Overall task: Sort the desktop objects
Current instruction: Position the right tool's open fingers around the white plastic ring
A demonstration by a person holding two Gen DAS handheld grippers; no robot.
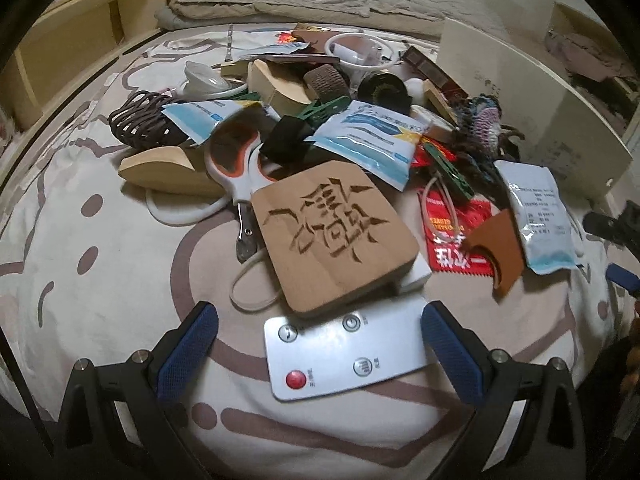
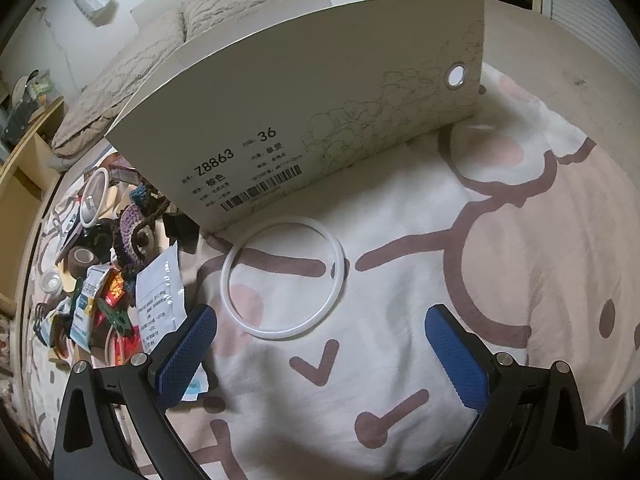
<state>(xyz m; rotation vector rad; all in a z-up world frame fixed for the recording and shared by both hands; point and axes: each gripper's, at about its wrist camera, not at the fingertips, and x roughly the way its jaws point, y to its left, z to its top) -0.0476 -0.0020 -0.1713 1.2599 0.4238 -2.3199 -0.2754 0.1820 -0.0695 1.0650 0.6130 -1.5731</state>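
Picking begins: left tool [image 1: 320, 354] gapes around the remote [image 1: 344, 356]; right tool [image 2: 320, 354] empty, spread, probably next for the ring [image 2: 282, 278].

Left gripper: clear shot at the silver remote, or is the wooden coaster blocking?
Probably yes. The left gripper is open, straddling the silver remote. The wooden coaster overlaps only its far end; the near part lies bare between the fingers.
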